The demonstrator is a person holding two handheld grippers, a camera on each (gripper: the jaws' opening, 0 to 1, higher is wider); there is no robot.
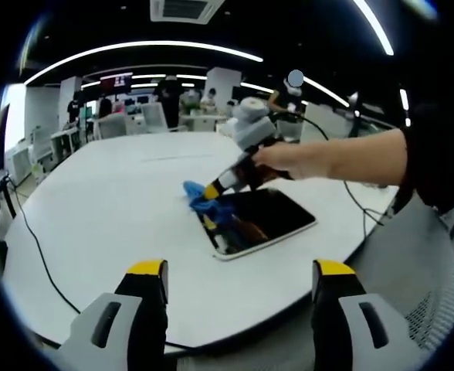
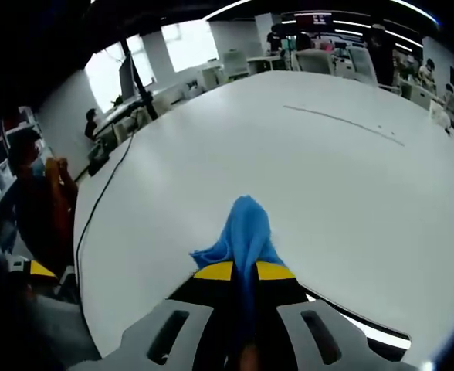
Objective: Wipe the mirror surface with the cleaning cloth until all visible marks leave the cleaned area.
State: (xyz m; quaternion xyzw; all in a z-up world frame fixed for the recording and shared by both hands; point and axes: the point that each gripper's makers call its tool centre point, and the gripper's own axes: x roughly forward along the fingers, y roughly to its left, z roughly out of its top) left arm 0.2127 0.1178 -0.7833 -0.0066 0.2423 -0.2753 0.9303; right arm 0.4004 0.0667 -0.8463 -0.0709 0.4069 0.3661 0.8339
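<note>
While right tongs [image 2: 244, 272] pinch one cloth [image 2: 245, 229] — one mirror [image 1: 258, 222].

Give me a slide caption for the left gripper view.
Right gripper presses a blue cloth onto the mirror's far corner on the white table.

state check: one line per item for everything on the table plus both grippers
mirror: lying flat on the white table, near its edge, cloth on one corner
cleaning cloth: blue, clamped in the right gripper, pressed onto the mirror's corner
right gripper: shut on the cloth, held by a hand
left gripper: open, holding nothing, back from the mirror
black cable: trailing loose across the table
</note>
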